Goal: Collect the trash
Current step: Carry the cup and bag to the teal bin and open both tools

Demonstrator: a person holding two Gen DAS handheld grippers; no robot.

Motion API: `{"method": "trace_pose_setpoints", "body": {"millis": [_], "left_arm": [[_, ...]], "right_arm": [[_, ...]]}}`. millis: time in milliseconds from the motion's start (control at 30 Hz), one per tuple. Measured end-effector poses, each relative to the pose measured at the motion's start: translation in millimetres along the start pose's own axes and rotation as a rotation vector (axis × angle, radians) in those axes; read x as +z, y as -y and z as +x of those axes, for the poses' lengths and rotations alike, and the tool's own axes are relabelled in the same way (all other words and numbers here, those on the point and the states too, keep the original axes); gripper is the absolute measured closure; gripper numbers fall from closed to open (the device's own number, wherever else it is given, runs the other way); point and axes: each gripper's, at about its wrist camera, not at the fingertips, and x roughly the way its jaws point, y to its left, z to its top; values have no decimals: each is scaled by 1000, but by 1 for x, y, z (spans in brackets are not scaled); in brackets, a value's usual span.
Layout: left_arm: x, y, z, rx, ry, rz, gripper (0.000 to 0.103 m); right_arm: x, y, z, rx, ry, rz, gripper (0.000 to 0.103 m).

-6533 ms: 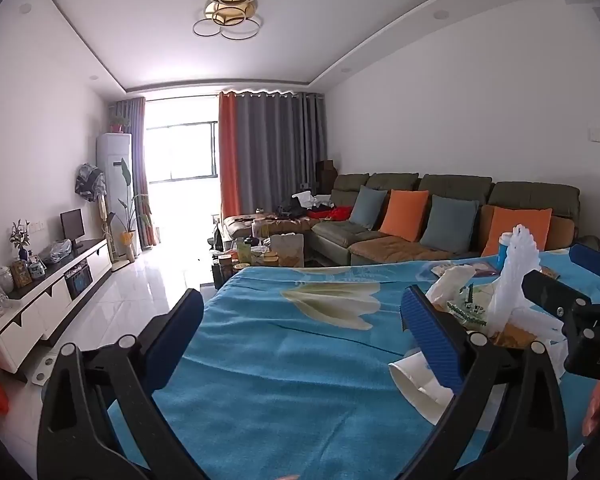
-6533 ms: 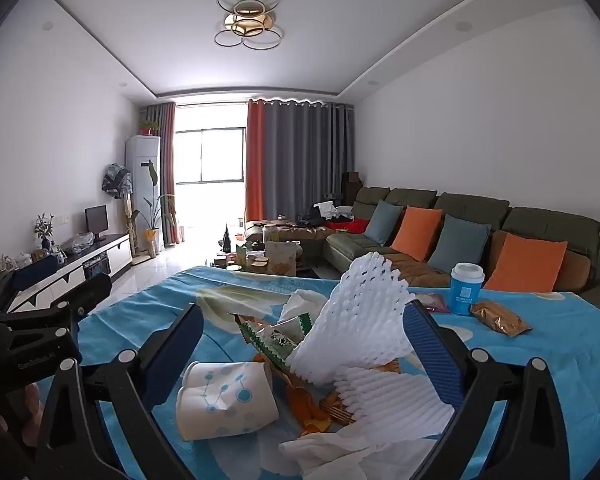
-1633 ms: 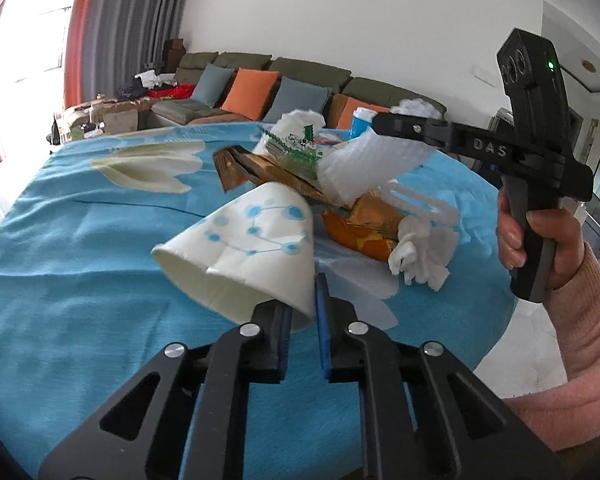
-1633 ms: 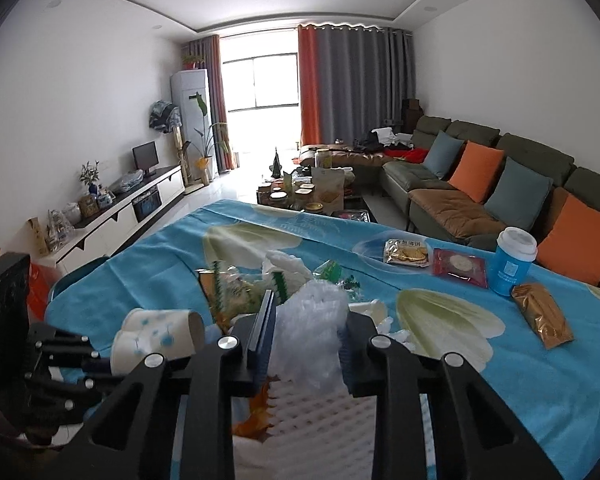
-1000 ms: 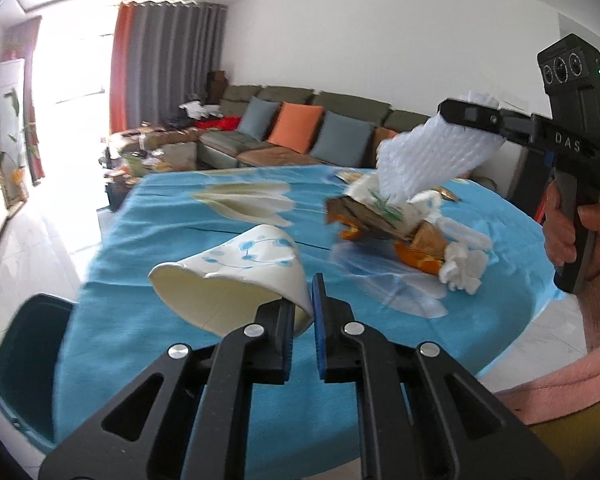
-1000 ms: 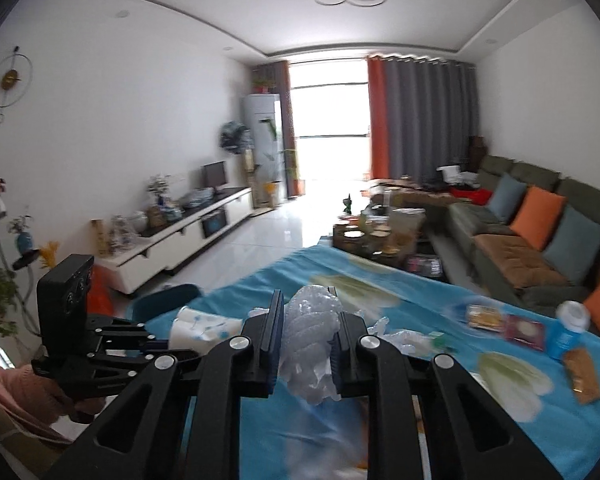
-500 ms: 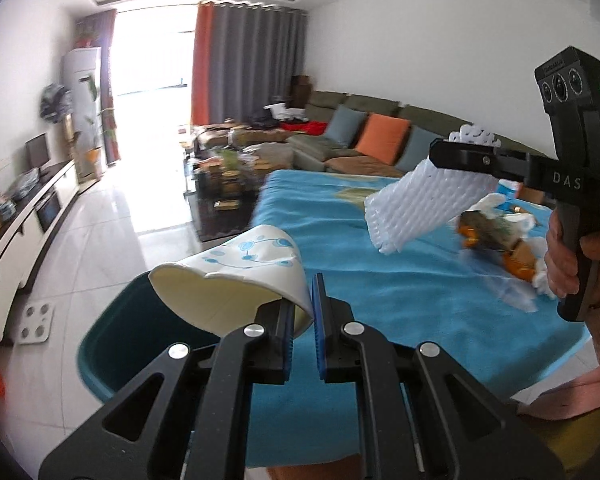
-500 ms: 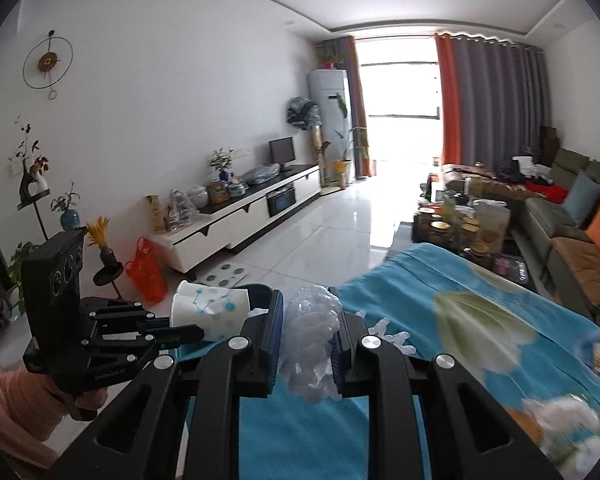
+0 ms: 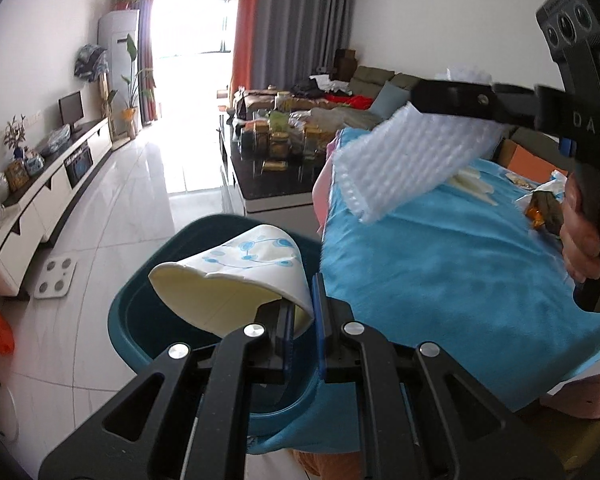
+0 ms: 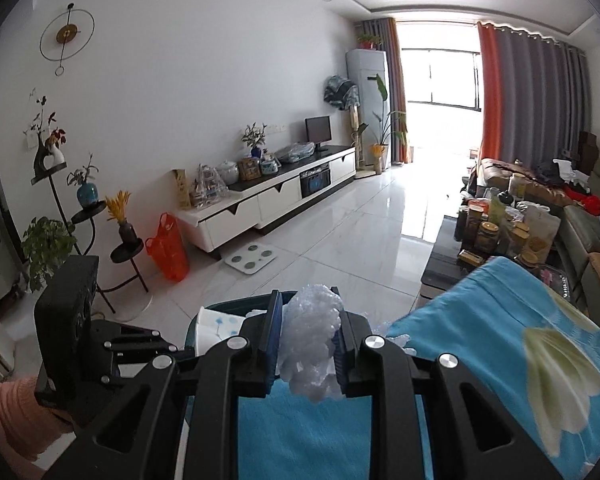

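pinching the paper cup (image 9: pixel 236 276) by its rim, my left gripper (image 9: pixel 302 320) hangs it over the teal bin (image 9: pixel 140 316). my right gripper (image 10: pixel 306 344), jaws loosening around the white foam fruit net (image 10: pixel 312 344), nears the bin too, so both drop in.

Both handheld tools were matte black plastic. The left gripper (image 9: pixel 302 312) had angular open-framed finger arms, silver round screws and blue pads. The right gripper (image 10: pixel 308 334) matched it; its pistol-grip body bore grey "DAS" lettering, three round lenses and a green light. The knitted sleeve (image 10: pixel 8 416) was salmon pink.
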Motion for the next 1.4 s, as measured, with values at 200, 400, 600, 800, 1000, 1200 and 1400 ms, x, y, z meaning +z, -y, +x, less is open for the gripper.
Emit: {"method": "trace_pose_setpoints", "body": {"millis": [200, 400, 600, 800, 1000, 1200, 1400], "left_arm": [[-6, -13, 16, 16, -40, -40, 94], [-10, -28, 32, 31, -68, -88, 94], [-15, -38, 45, 54, -93, -128, 92], [-18, -49, 51, 74, -93, -194, 81], [-21, -60, 46, 98, -82, -244, 71], [-18, -61, 33, 131, -46, -260, 69], [-17, -64, 15, 157, -5, -276, 63]], "right_arm": [[4, -10, 31, 12, -41, -23, 81], [5, -22, 59, 23, -89, -57, 81], [0, -29, 89, 32, -159, -78, 79], [-6, -37, 115, 38, -235, -85, 73], [-12, -38, 124, 37, -277, -80, 64], [-12, -38, 124, 36, -291, -73, 51], [-14, -35, 127, 49, -338, -71, 42]]}}
